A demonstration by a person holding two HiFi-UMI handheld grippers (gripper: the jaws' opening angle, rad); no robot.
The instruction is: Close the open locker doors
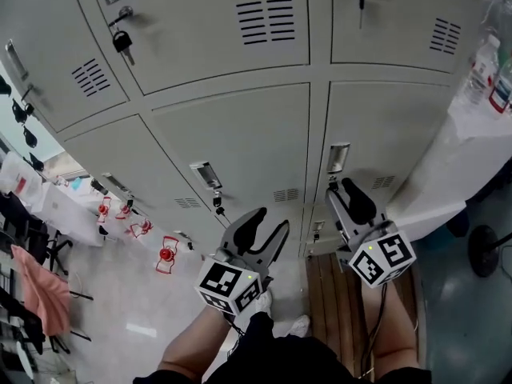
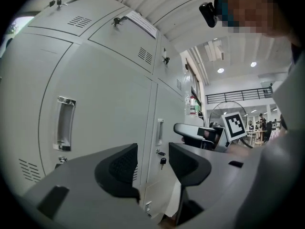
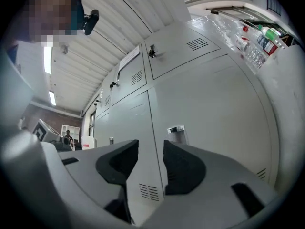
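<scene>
Facing a bank of pale grey metal locker doors [image 1: 240,134], the person holds both tools up in front of it, neither one touching the metal. The left gripper [image 1: 266,226] points at the middle door. Its dark padded fingers [image 2: 119,168] stand apart with only air between them, and through the gap shows the seam between two doors, where a small black key [image 2: 163,161] hangs from a lock. The right gripper [image 1: 344,200] sits just beside it, before the neighbouring door and, in the head view, right under a recessed chrome pull handle [image 1: 338,157]. Its fingers [image 3: 183,168] are likewise parted and hold nothing, with a louvred vent [image 3: 149,192] visible between them. Every door in view looks flush with its frame — as far as the curved lens lets one judge. A white-covered table [image 1: 456,158] carrying plastic bottles [image 1: 484,64] stands right of the lockers, and small red objects [image 1: 166,254] lie on the pale floor to the left.
</scene>
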